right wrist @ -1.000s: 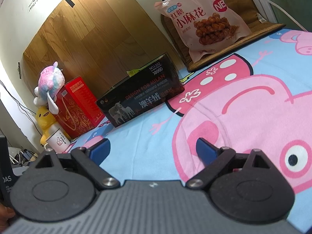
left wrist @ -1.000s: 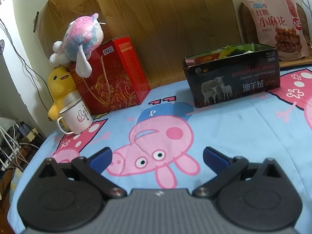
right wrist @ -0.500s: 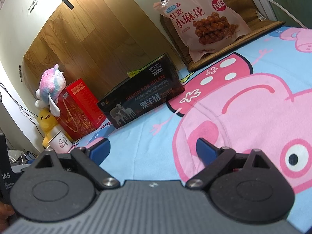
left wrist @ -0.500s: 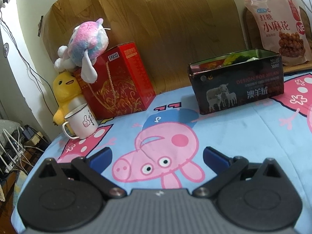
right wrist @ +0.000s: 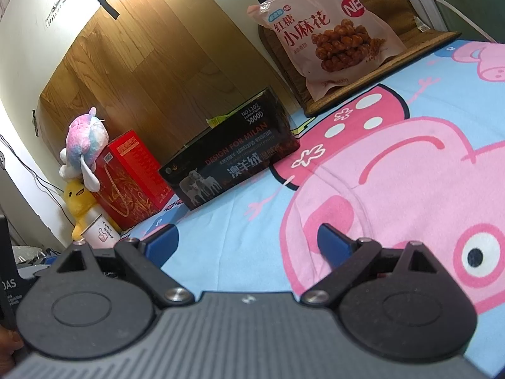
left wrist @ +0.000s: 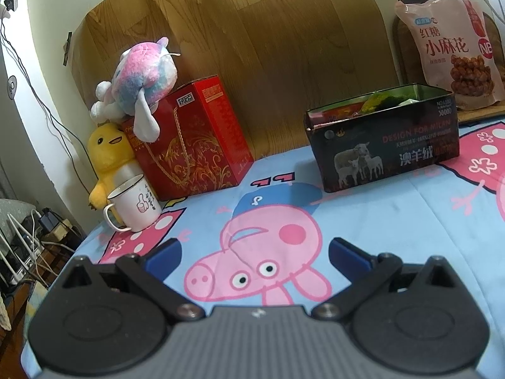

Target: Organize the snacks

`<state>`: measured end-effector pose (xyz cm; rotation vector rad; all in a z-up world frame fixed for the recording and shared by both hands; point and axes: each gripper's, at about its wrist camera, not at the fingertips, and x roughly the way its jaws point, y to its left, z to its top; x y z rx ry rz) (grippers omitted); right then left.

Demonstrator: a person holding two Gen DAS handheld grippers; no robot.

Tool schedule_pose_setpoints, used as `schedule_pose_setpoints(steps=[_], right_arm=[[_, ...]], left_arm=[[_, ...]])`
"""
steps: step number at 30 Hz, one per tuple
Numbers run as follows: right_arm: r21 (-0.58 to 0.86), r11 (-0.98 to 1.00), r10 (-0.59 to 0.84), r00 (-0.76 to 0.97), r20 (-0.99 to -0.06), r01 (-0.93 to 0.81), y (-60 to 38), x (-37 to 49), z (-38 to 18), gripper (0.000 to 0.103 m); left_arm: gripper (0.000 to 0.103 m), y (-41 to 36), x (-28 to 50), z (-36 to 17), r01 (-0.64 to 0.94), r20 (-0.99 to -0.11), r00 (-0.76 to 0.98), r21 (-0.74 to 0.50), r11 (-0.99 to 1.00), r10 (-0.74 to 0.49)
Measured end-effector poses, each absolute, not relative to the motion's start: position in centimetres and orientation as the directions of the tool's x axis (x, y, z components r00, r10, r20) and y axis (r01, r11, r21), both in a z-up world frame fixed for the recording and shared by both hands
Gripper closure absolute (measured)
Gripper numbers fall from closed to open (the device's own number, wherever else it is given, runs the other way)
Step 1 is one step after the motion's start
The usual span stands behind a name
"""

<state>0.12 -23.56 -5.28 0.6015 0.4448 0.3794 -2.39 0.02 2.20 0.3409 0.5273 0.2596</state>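
Left wrist view: left gripper (left wrist: 255, 254) fills the bottom of the frame, jaws spread wide w/ nothing between them, blue pads (left wrist: 164, 257) over the cartoon-pig cloth (left wrist: 394, 221). Tin (left wrist: 383, 150), black w/ sheep print, sits mid-right on the cloth, lid off, w/ red & green snack packs (left wrist: 375, 102) showing above its rim. Snack bag (left wrist: 454, 47), pink w/ twisted-dough photo, stands upright at upper right behind the tin, leaning on a dark board. Red box (left wrist: 192, 145) stands mid-left against the wood panel (left wrist: 252, 31). Pink-blue plush (left wrist: 142, 75) lies on top of the box's left edge; yellow duck (left wrist: 105, 154) is just left of the box, below the plush. White mug (left wrist: 134, 203) w/ thumbs-up print stands in front of the duck, touching or nearly so, can't tell. Cables & gear at the far left edge, off the cloth.

Right wrist view: right gripper (right wrist: 247, 243) at the bottom, also released wide & empty, low over the cloth (right wrist: 221, 246). Tin (right wrist: 233, 164) is centre-left, seen from low down, so contents mostly hidden; a yellow-green scrap pokes above the rim. Bag (right wrist: 322, 28) at top centre-right, upright on a wooden board. Box (right wrist: 131, 177), plush (right wrist: 83, 140), duck (right wrist: 77, 203) & mug (right wrist: 99, 232) cluster at mid-left, well apart from the tin's right end. A bit of a hand shows at the lower left corner.
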Motion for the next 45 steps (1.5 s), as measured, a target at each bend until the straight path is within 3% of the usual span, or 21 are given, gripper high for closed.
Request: schedule_pose_setpoints(steps=[27, 45], right_arm=[[0.619, 0.756, 0.466, 0.839, -0.281, -0.212, -23.69, 0.07, -5.37, 0.007], [0.620, 0.755, 0.466, 0.839, -0.280, -0.212, -23.74, 0.06, -5.38, 0.007]], left_arm=[[0.000, 0.30, -2.57, 2.90, -0.227, -0.392, 0.835, 0.396, 0.890, 0.387], [0.000, 0.42, -2.62, 3.03, -0.223, -0.401, 0.833, 0.387, 0.894, 0.382]])
